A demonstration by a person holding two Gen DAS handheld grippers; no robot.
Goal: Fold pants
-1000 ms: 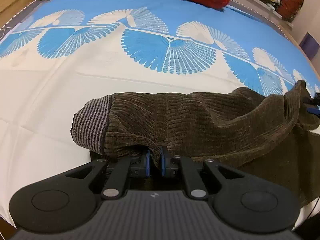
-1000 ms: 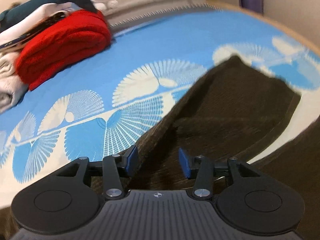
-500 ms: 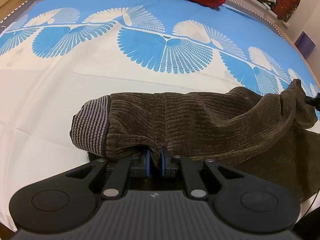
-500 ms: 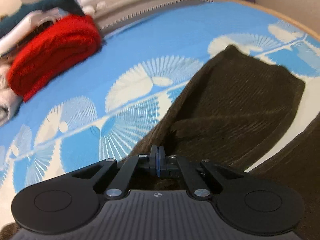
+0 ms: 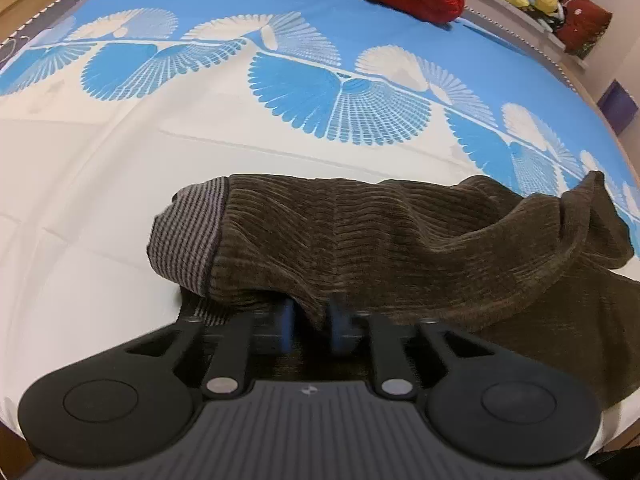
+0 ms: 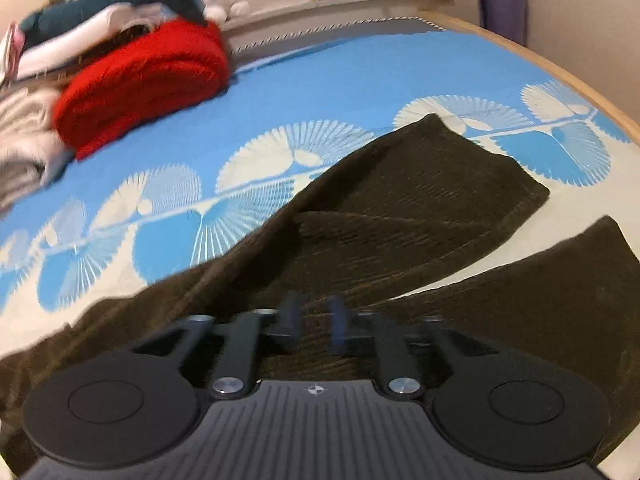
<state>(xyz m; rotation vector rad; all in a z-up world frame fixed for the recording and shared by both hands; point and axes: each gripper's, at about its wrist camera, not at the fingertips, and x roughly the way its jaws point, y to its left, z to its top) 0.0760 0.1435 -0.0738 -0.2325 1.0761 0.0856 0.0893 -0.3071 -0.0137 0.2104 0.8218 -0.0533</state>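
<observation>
Brown corduroy pants (image 5: 380, 236) lie across the bed sheet (image 5: 100, 208), one half lapped over. Left gripper (image 5: 310, 322) and right gripper (image 6: 314, 322): jaws slightly apart w/ cloth between, no firm pinch. We judge: back out low, no snag.

Blurred blue fingertips (image 5: 286, 326) of left claw (image 5: 310, 326), perhaps half-buried under pants (image 5: 360, 240).
</observation>
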